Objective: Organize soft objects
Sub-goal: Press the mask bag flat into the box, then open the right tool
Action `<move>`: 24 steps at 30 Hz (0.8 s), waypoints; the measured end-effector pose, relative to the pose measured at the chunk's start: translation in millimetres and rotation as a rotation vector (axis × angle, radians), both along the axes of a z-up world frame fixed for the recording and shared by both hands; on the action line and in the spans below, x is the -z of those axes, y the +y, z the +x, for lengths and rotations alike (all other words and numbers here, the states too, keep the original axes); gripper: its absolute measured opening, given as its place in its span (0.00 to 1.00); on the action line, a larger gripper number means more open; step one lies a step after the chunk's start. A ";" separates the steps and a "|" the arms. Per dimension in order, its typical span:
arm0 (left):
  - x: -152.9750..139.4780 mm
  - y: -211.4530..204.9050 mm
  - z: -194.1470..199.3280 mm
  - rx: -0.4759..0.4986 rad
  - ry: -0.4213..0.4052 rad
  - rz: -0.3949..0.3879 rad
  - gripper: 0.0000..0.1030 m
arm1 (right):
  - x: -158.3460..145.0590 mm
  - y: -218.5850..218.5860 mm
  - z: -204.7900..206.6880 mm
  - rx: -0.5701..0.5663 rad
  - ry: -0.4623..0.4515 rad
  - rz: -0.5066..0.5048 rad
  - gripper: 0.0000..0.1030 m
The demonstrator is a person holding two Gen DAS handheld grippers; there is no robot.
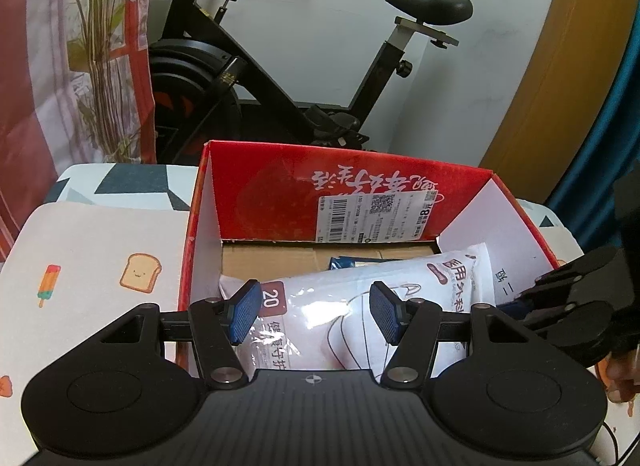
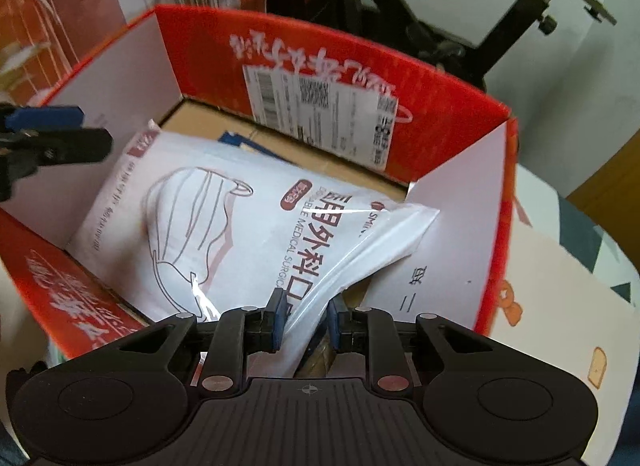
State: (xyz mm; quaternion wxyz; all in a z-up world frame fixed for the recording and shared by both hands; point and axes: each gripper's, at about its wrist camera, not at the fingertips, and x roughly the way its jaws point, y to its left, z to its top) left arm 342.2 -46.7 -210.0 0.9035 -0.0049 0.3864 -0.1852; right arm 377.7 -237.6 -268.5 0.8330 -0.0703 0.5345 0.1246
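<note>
A white plastic pack of surgical masks lies slanted inside an open red cardboard box. My right gripper is shut on the pack's near corner, which passes between its blue pads. In the left wrist view the right gripper reaches in over the box's right wall. My left gripper hangs open above the pack's other end, its pads apart and clear of the plastic; in the right wrist view the left gripper shows at the left edge. A dark blue item peeks out from under the pack.
The box stands on a table covered with a cartoon-print cloth. A black exercise bike stands just behind the box, with a plant at the left. A wooden door and a blue curtain are at the right.
</note>
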 end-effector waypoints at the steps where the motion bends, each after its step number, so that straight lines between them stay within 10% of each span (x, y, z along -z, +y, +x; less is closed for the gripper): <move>1: 0.3 -0.1 0.2 0.001 0.000 0.001 0.61 | 3.5 1.2 1.3 -0.001 0.015 -0.006 0.19; 13: 1.8 -2.8 -3.2 0.010 -0.015 0.083 0.61 | 14.3 7.2 1.5 0.026 0.051 -0.039 0.20; 24: -4.6 -2.1 -15.4 -0.002 -0.035 0.137 0.61 | -9.5 11.3 -17.2 0.048 -0.039 -0.064 0.39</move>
